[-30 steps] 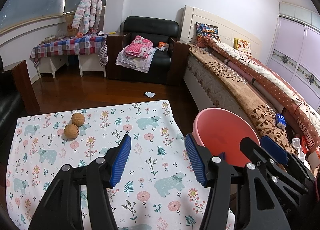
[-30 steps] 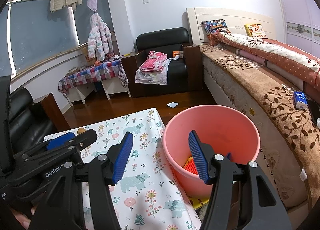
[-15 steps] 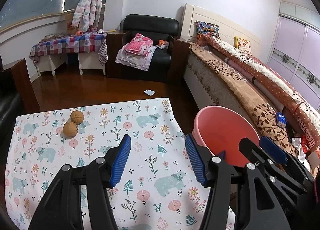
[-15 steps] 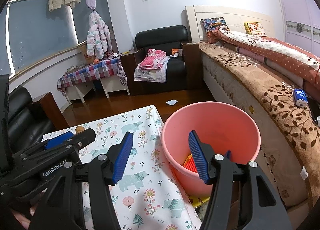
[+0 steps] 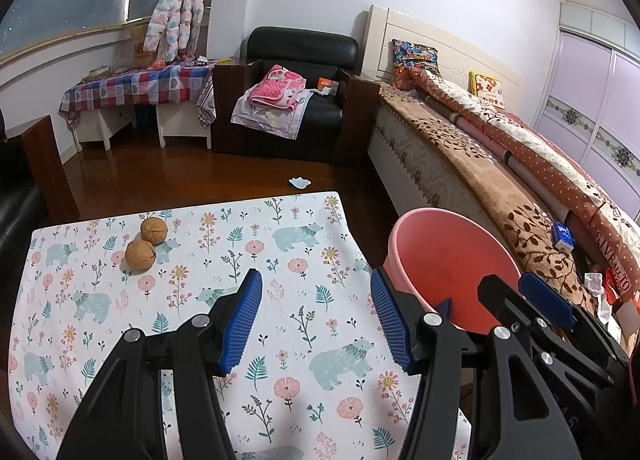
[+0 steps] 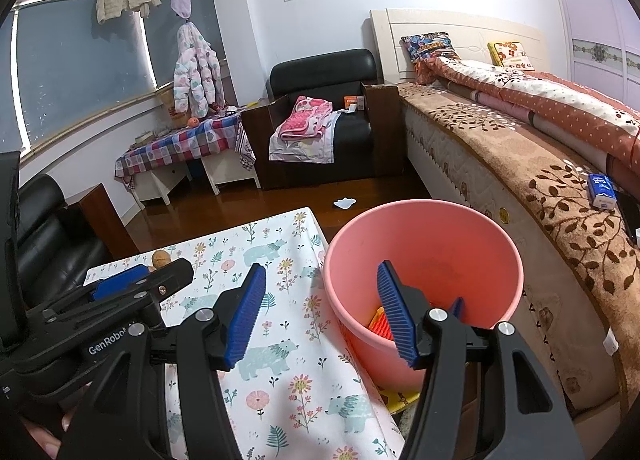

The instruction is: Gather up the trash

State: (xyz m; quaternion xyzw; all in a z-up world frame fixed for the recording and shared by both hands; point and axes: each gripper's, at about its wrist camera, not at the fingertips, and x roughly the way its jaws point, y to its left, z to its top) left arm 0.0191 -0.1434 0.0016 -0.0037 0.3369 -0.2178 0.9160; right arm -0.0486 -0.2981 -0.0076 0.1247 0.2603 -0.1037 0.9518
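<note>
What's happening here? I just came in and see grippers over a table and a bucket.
A person is clearing trash with two handheld grippers. Both are open and empty: the left gripper hangs over the floral tablecloth, the right gripper at the pink bucket beside the table, which already holds something orange. Two walnuts sit untouched at the table's far left.

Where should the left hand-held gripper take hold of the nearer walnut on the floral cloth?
Probably across the nearer walnut's widest part, coming down from above. It is round and touches or nearly touches the second walnut behind it, so the fingers should close on its two free sides. The left hand-held gripper is open and empty.
</note>
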